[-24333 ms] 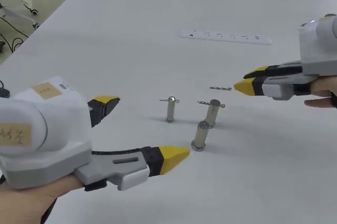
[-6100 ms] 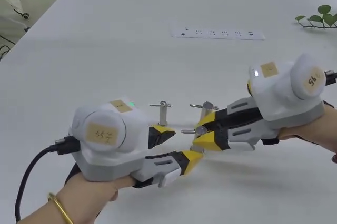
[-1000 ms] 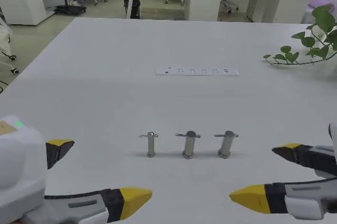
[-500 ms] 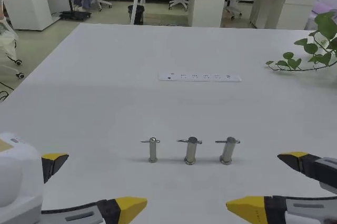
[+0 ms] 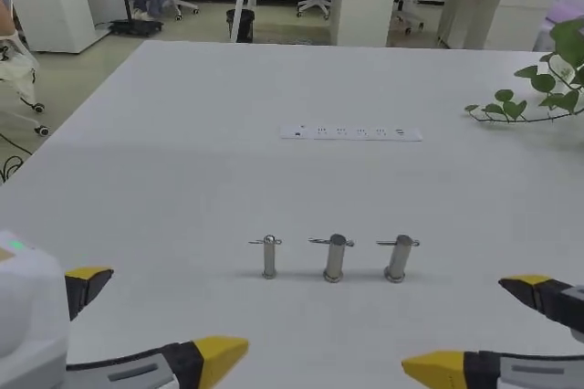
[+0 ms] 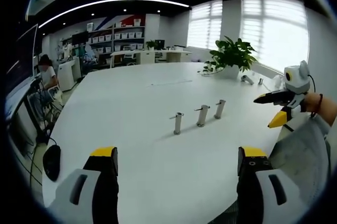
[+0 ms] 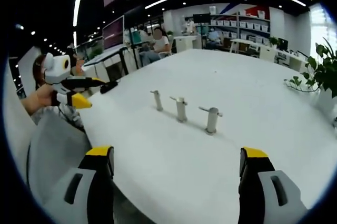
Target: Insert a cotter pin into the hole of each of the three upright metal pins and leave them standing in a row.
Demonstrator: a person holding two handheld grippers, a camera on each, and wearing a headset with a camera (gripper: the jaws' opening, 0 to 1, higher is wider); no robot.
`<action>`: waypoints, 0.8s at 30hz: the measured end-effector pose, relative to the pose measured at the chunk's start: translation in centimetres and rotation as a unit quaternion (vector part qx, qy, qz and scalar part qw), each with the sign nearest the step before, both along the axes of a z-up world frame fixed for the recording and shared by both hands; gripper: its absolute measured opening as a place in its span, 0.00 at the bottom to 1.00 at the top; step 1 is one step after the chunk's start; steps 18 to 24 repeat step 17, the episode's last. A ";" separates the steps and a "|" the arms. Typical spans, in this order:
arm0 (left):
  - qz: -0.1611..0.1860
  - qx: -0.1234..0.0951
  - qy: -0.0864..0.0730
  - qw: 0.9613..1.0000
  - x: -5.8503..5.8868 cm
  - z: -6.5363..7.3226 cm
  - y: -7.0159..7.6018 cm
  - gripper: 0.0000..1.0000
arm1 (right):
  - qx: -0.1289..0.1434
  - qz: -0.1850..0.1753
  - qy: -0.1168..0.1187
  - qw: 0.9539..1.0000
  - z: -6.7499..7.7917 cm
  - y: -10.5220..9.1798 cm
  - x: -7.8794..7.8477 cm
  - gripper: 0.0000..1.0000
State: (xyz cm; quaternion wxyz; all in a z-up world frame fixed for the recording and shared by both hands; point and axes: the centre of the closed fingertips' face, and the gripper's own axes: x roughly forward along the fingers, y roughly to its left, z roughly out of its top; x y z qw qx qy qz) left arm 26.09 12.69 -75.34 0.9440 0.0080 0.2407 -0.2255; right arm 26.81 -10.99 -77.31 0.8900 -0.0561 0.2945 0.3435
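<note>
In the head view I see three metal pins standing upright in a straight row on the white table (image 5: 182, 133): the left pin (image 5: 269, 258), the middle pin (image 5: 335, 259) and the right pin (image 5: 398, 261). They are evenly spaced and apart from one another. Each has one of the cotter pins (image 5: 328, 242) lying crosswise through the hole near its top. Beyond the row, well apart from it, a white power strip (image 5: 351, 133) lies flat, and a plant (image 5: 538, 88) trails in at the far right edge. My left claw (image 5: 155, 316) sits at the bottom left, its yellow-tipped jaws spread wide and holding nothing. My right claw (image 5: 474, 325) sits at the bottom right, spread just as wide and also holding nothing. Both are on the near side of the row, well clear of it.

In the left gripper view the two jaws rise far apart with bare table between them. The three pins stand in a line ahead, each with its cross-piece, and the right claw comes in at the right edge, held in a hand.

In the right gripper view the jaws again stand wide with nothing between them. The row of pins runs across the table ahead, and the left claw shows at the left, off the table's edge.
</note>
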 end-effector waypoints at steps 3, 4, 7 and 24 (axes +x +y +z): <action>0.003 -0.004 -0.001 1.000 0.1 0.1 0.1 0.94 | 0.002 0.000 0.000 1.000 0.0 0.1 0.0 1.00; 0.004 -0.003 -0.002 1.000 0.1 0.1 0.2 0.94 | 0.005 0.000 0.000 1.000 0.1 0.2 -0.1 1.00; 0.007 -0.001 0.001 1.000 0.1 -0.1 0.4 0.93 | 0.002 0.003 0.002 1.000 -0.1 0.4 -0.2 0.99; 0.010 -0.001 0.004 1.000 -0.1 -0.5 0.7 0.93 | 0.001 0.007 0.004 1.000 -0.4 0.8 0.0 0.98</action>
